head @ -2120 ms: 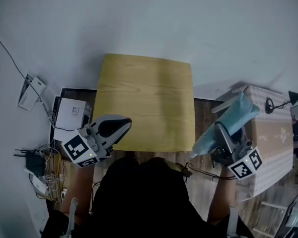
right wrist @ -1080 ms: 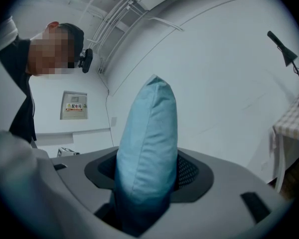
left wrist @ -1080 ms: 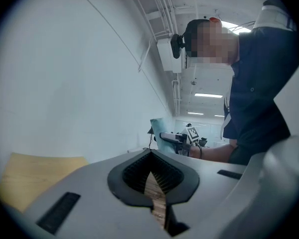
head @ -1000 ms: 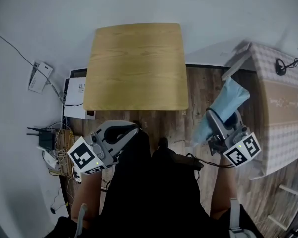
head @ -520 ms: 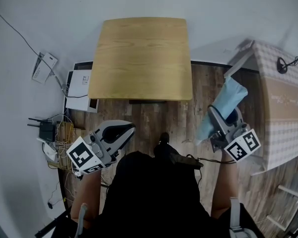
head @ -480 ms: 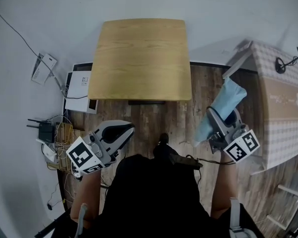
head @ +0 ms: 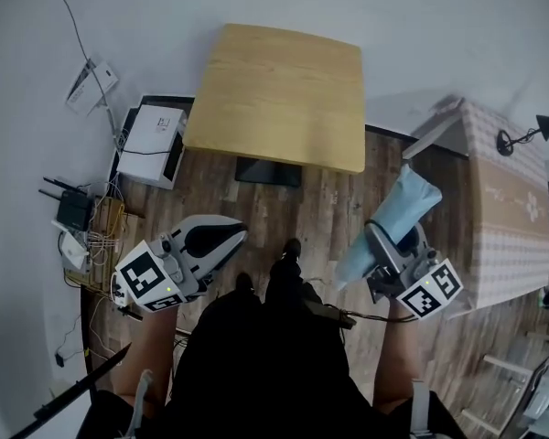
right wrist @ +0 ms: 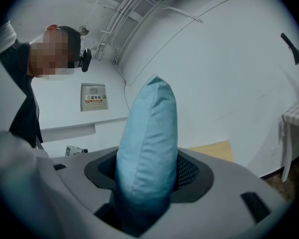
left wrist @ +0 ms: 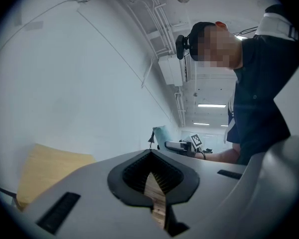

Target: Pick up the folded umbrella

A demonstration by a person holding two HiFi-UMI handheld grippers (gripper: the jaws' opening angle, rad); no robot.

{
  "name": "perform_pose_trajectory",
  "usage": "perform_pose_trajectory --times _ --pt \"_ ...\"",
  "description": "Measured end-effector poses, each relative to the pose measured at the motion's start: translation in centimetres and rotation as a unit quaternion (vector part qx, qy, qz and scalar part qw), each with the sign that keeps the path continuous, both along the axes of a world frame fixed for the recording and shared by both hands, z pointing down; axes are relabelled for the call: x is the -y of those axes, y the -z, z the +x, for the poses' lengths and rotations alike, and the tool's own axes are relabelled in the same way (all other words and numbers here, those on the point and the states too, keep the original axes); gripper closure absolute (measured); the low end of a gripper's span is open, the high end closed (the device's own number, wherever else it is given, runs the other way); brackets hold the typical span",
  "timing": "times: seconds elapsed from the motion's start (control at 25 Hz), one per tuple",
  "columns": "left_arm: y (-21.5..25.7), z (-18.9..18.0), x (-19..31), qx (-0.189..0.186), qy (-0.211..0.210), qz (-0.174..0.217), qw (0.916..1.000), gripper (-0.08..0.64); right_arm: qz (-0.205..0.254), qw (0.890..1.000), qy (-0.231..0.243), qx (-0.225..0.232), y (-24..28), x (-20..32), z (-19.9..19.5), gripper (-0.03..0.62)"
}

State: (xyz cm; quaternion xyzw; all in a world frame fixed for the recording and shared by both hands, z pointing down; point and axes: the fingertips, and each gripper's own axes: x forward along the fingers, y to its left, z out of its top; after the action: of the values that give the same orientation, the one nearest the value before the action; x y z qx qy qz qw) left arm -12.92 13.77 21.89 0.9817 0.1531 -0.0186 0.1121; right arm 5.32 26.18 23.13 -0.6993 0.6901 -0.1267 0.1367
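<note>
The folded umbrella (head: 393, 216), in a light blue sleeve, sticks forward out of my right gripper (head: 381, 245), which is shut on its lower part. In the right gripper view the umbrella (right wrist: 148, 143) stands upright between the dark pads and fills the gap. My left gripper (head: 231, 238) hangs at the left over the wooden floor, shut, with nothing in it. From the left gripper view (left wrist: 152, 183) the pads meet along a thin slit, and the umbrella (left wrist: 161, 133) shows far off. A person's dark clothing fills the bottom of the head view.
A bare light-wood table (head: 279, 94) stands ahead by the white wall. At the right is a table with a checked cloth (head: 503, 208) and a black lamp (head: 522, 131). A white box (head: 151, 135), a router (head: 73, 213) and cables lie on the left.
Both grippers have drawn back from the wooden table, which now lies farther off and tilted in view. The umbrella stays in the right gripper; the left gripper stays shut.
</note>
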Motion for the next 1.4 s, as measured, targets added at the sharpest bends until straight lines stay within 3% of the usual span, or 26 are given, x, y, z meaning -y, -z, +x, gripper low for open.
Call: perform_pose_trajectory --times 0.28,0.72,0.84,1.04,1.4 --pt "-1.4 -5.3 -2.0 -0.003 0.009 -0.022 0.9997 0.549 -0.012 1.0 0.023 -0.001 0.5 -2.5 -6.3 0.316" --pt "0.6 -7.0 -8.6 -0.011 0.039 -0.009 0.9991 0.549 -0.005 0.993 0.114 -0.036 1.8 -6.1 -9.8 0.316" --pt "-0.3 -5.9 -12.1 0.004 0.031 -0.012 0.9994 0.549 0.004 0.992 0.126 -0.025 2.1 -9.7 -9.6 0.316" --pt "-1.2 -3.8 -19.0 0.019 0.003 -0.011 0.9998 0.549 0.017 0.993 0.114 0.031 0.6 -16.3 -8.2 0.316" --pt "-3.4 -4.7 -23.8 0.048 0.003 -0.015 0.9987 0.549 0.056 0.991 0.11 0.052 -0.5 -19.9 -8.3 0.316"
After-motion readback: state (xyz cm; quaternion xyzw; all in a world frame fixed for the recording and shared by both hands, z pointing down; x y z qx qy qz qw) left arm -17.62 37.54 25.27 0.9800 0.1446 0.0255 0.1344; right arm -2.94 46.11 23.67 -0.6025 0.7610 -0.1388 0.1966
